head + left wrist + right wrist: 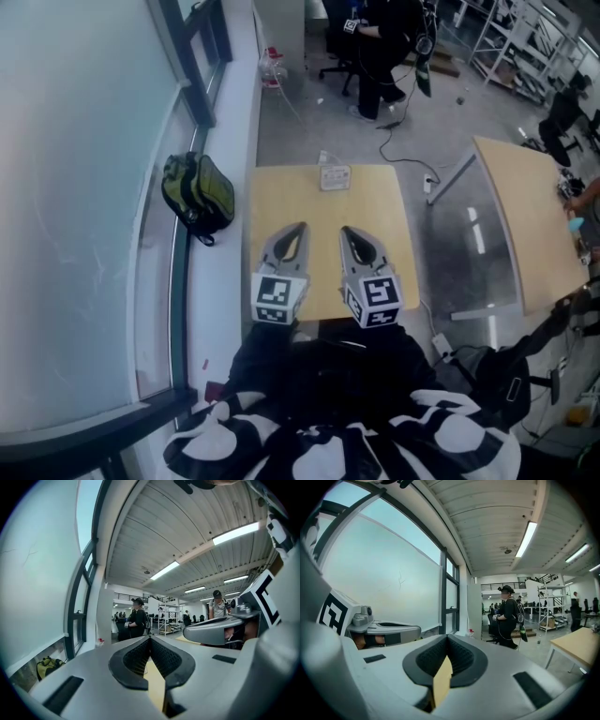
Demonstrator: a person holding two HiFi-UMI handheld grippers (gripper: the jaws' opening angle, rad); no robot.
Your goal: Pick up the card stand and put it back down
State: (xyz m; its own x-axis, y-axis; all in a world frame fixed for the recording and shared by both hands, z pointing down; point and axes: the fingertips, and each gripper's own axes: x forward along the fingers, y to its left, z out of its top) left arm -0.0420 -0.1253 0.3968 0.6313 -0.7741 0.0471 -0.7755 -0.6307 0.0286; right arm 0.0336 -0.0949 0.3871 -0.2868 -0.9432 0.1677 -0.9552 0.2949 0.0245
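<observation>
though the card stand (335, 176) shows small in the head view, it reads as a low, pale, boxy piece with a printed face. it sits at the far edge of the worktop (281, 202), about midway along that edge and well apart from both grippers. its material is too small to tell. i would guess thin plastic or acrylic, so light, stiff and likely a bit slick on its flat faces. it should lift with little force, but so light a stand may tip or skate if nudged on one side first. the safer hold looks to be across its two short sides, or over the upright panel near the middle, low enough that it cannot pivot.

from the left: an olive-green fabric bag (198, 194), soft and slumped, with black straps, lies on the pale ledge (234, 131) beside the window (75, 187). next comes the left gripper (301, 226), smooth grey moulded shells tapering to a point, with a black-and-white marker cube at the back. its dark ribbed fingers (136, 658) are pressed together at the tips with nothing between them. the worktop is matt, light-wood laminate with rounded corners. the right gripper (344, 230) mirrors the other, its fingers (461, 656) likewise closed and empty. further right, a second light-wood table (525, 225) stands on the glossy grey floor (459, 244).
</observation>
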